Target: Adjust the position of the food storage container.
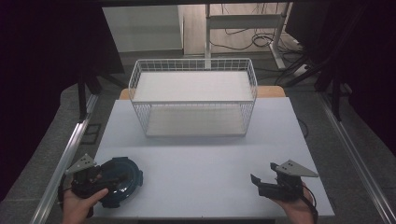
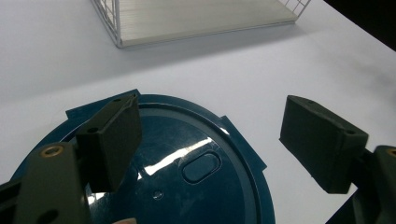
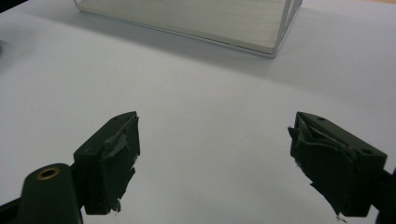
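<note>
In the high view I count one blue lid (image 1: 122, 181), one white wire basket (image 1: 194, 95) and two grippers on one pale tabletop (image 1: 201, 163). The lid lies flat in the lower left of the frame. The left gripper (image 1: 100, 179) hangs over its left part, and the person's left hand (image 1: 79, 205) holds it from the bottom edge. The right gripper (image 1: 261, 179) is in the lower right, well apart from the lid, with bare tabletop under it. The basket stands in the upper middle.

In the left gripper view, the lid (image 2: 187, 172) takes the lower left of the frame. One jaw stands above its surface, the other stands past its right edge over the tabletop (image 2: 280, 79). The jaws are spread wide and pinch nothing. One corner of the basket (image 2: 196, 18) is at the top.

In the right gripper view, the two jaws are also spread, with nothing between them except tabletop (image 3: 210, 140). The basket (image 3: 196, 21) lies along the top.
</note>
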Demonstrator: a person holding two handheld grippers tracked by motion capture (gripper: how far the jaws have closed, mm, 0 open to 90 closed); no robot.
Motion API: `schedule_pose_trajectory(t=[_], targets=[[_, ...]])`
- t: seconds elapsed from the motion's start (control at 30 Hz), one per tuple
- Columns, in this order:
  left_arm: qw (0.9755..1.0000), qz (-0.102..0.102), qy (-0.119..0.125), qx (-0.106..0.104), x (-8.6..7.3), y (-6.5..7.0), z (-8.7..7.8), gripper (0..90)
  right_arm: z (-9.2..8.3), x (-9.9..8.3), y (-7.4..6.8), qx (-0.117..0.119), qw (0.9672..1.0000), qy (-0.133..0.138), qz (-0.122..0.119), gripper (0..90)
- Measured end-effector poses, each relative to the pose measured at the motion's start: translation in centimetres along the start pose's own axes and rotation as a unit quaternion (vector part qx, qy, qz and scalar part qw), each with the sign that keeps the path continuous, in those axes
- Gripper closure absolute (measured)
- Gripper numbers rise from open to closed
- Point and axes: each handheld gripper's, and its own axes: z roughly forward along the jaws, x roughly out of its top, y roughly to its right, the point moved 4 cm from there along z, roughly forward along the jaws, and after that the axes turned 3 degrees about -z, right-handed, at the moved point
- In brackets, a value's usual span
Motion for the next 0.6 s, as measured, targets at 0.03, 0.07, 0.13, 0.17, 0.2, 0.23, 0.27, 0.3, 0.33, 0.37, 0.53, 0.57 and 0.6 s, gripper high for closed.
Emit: schedule_pose_trajectory(t=[0.03, 0.07, 0.13, 0.17, 0.2, 0.23, 0.27, 0.3, 0.33, 0.37, 0.53, 0.57, 0.6], targets=[[1.0, 0.0, 0.0, 0.0, 0.0, 0.0, 0.0, 20.0, 0.0, 0.0, 0.1, 0.001, 1.0, 0.0, 0.001, 15.9], [1.0, 0.0, 0.0, -0.001, 0.0, 0.0, 0.0, 20.1, 0.0, 0.0, 0.1, -0.001, 1.0, 0.0, 0.003, 16.1], [1.0, 0.001, 0.001, -0.001, 0.0, 0.0, -0.1, 20.3, 0.1, 0.0, 0.2, -0.002, 1.0, -0.001, 0.004, 16.1], [1.0, 0.003, 0.001, 0.001, 0.1, -0.1, -0.3, 20.4, 0.1, 0.0, 0.2, -0.001, 1.0, -0.002, 0.005, 16.2], [1.0, 0.002, 0.002, 0.004, 0.1, -0.2, -0.5, 20.5, 0.2, 0.0, 0.2, -0.001, 1.0, -0.002, 0.004, 16.2], [1.0, 0.001, 0.005, 0.006, 0.2, -0.4, -0.8, 20.8, 0.2, -0.1, 0.2, -0.001, 1.0, -0.004, 0.004, 16.2], [0.9999, -0.002, 0.007, 0.008, 0.3, -0.5, -1.1, 21.0, 0.2, -0.1, 0.3, -0.001, 1.0, -0.005, 0.003, 16.2], [0.9999, -0.004, 0.009, 0.012, 0.4, -0.7, -1.4, 21.0, 0.2, -0.1, 0.3, 0.0, 1.0, -0.005, 0.004, 16.3], [0.9998, -0.007, 0.012, 0.016, 0.5, -0.9, -1.7, 21.0, 0.1, -0.1, 0.4, 0.0, 1.0, -0.005, 0.005, 16.3], [0.9997, -0.009, 0.014, 0.018, 0.6, -1.0, -2.0, 21.0, 0.1, -0.1, 0.6, 0.0, 1.0, -0.004, 0.007, 16.4], [0.9997, -0.009, 0.009, 0.022, 0.5, -1.3, -3.6, 21.2, -0.1, -0.2, 1.3, -0.005, 0.9998, -0.007, 0.017, 17.1], [0.9997, -0.008, 0.003, 0.024, 0.4, -1.4, -3.8, 21.5, -0.1, -0.3, 1.3, -0.006, 0.9998, -0.008, 0.02, 17.1], [0.9995, -0.009, -0.003, 0.029, 0.2, -1.6, -4.0, 21.9, -0.1, -0.3, 1.4, -0.007, 0.9997, -0.008, 0.021, 17.1]])
